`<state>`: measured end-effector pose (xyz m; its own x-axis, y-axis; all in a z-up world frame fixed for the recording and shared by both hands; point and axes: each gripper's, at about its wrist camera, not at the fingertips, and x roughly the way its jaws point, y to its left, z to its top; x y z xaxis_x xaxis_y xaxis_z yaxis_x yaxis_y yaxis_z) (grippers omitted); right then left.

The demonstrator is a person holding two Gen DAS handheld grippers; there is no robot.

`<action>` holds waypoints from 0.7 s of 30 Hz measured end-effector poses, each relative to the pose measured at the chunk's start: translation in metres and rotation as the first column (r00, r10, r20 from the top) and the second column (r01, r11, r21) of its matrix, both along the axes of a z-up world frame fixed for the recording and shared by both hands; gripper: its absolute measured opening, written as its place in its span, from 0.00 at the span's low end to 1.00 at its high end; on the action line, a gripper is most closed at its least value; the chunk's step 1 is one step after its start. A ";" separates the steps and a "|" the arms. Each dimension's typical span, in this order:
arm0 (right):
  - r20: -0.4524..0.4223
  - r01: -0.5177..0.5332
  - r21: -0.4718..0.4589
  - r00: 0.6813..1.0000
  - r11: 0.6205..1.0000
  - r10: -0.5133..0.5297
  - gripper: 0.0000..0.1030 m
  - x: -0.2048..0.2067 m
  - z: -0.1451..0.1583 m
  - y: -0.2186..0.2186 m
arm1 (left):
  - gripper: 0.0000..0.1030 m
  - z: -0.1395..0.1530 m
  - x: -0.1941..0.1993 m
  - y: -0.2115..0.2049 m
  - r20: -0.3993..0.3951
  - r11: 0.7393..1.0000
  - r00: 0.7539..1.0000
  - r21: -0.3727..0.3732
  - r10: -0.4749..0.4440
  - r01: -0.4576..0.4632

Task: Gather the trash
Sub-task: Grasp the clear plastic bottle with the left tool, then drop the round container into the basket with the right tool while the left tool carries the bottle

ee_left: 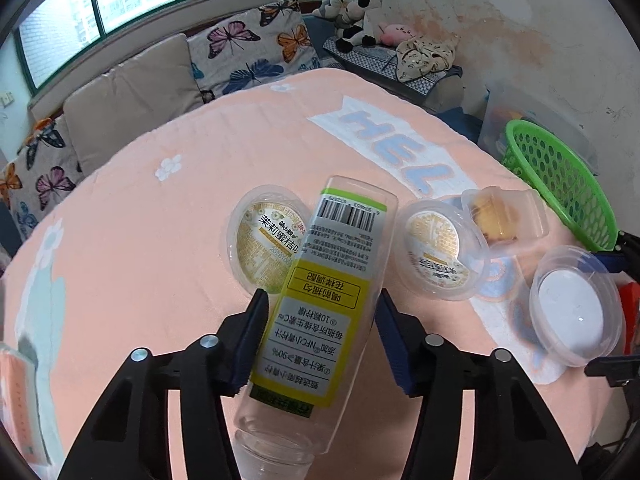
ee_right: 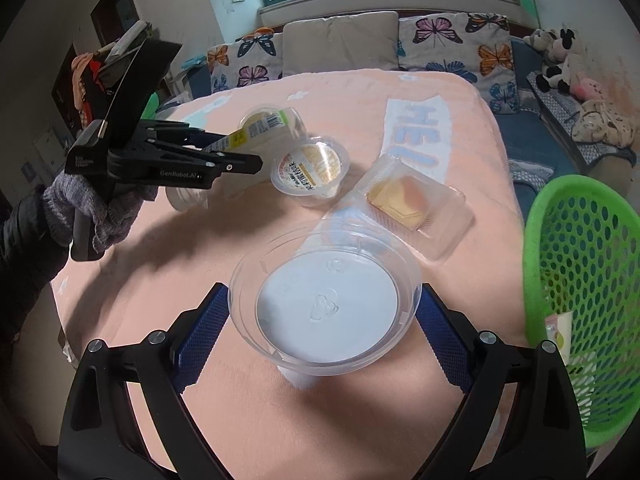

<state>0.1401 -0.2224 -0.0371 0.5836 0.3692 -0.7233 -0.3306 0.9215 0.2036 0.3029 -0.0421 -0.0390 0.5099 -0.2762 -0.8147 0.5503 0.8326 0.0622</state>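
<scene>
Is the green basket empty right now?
No, the green basket already holds a small wrapper lying against its inner wall in the right wrist view.

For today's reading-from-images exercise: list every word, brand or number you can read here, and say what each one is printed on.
"HEL": blue letters on the tablecloth, upside down, rest hidden.
"GenRobot.AI": side of the left gripper.
"90%", "10", "NFC", Chinese text: yellow label of the bottle, upside down.
"茉莉蜜桔": lid of the left cup.
Barcode digits on the bottle and print on the second cup: too small to read.

An empty clear bottle (ee_left: 320, 292) (yellow-labelled, tilted) sits clamped between the left claw's (ee_left: 320, 344) pads; a clear bowl (ee_right: 325, 296) lies between the right claw's (ee_right: 320, 336) pads.
</scene>
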 end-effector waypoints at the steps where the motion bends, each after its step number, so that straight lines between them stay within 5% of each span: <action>1: 0.002 0.003 0.005 1.000 1.000 -0.003 0.89 -0.001 0.002 -0.001 | 0.49 0.001 -0.001 0.001 0.003 1.000 1.000 0.000 0.006 -0.006; 21: 0.067 0.141 0.059 0.987 0.988 -0.145 0.89 -0.019 0.031 -0.066 | 0.44 0.068 -0.055 0.004 0.028 0.995 0.998 -0.093 0.051 -0.048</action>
